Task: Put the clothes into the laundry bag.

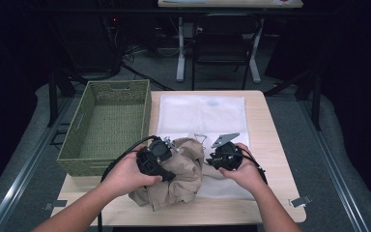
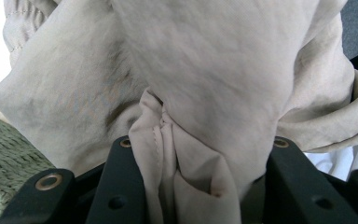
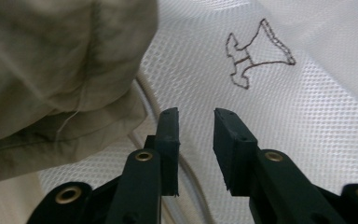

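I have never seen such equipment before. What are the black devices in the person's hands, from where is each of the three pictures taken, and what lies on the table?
A person holds a black two-jaw tool in each hand. One camera looks down from above the table; one more rides on each tool, looking along its jaws. On the light wooden table lie a green woven basket, a white mesh laundry bag and a crumpled beige cloth garment. The left hand-held gripper is clamped on a fold of the garment. The right hand-held gripper is open with nothing between its jaws, just above the mesh bag beside a small dark wire clip.
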Tool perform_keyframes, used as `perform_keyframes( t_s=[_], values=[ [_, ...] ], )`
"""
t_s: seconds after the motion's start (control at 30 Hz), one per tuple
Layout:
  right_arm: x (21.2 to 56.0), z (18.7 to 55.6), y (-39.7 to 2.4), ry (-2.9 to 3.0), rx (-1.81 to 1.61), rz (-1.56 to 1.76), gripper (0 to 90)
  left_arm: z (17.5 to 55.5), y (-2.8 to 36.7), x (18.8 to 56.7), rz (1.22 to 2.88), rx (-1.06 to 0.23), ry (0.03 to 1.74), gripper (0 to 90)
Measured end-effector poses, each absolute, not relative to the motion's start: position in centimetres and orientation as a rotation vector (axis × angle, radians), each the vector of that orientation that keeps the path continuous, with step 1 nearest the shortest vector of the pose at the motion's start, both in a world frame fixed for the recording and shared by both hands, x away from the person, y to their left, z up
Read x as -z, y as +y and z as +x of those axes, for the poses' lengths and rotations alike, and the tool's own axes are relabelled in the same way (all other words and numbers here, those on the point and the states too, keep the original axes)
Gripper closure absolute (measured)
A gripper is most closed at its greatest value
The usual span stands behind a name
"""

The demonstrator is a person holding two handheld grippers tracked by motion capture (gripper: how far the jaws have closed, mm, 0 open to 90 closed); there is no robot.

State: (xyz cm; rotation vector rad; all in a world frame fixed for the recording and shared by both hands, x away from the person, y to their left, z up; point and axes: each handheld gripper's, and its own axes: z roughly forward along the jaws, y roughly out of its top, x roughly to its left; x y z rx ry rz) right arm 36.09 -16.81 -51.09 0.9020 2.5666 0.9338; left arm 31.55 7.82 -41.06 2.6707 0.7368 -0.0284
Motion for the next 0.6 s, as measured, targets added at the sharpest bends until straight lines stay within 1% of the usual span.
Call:
perform_keyframes(
  t_s=[0.27, 0.4, 0.47, 0.6],
  values=[
    [51.8, 35.3, -16.9, 2.599, -0.92, 0.872, 65.7, 31.6, 8.0, 40.8, 2.668, 0.029, 0.741, 65.8],
    [52.4, 35.5, -16.6, 2.6, -0.89, 0.867, 66.6, 31.6, 8.0, 40.7, 2.663, 0.032, 0.743, 65.8],
    [52.6, 35.5, -16.4, 2.591, -0.859, 0.916, 67.6, 31.6, 8.1, 40.7, 2.66, 0.029, 0.746, 65.8],
    [52.9, 35.7, -15.9, 2.586, -0.822, 0.855, 69.7, 31.6, 8.0, 40.7, 2.661, 0.028, 0.746, 65.8]
  ],
)
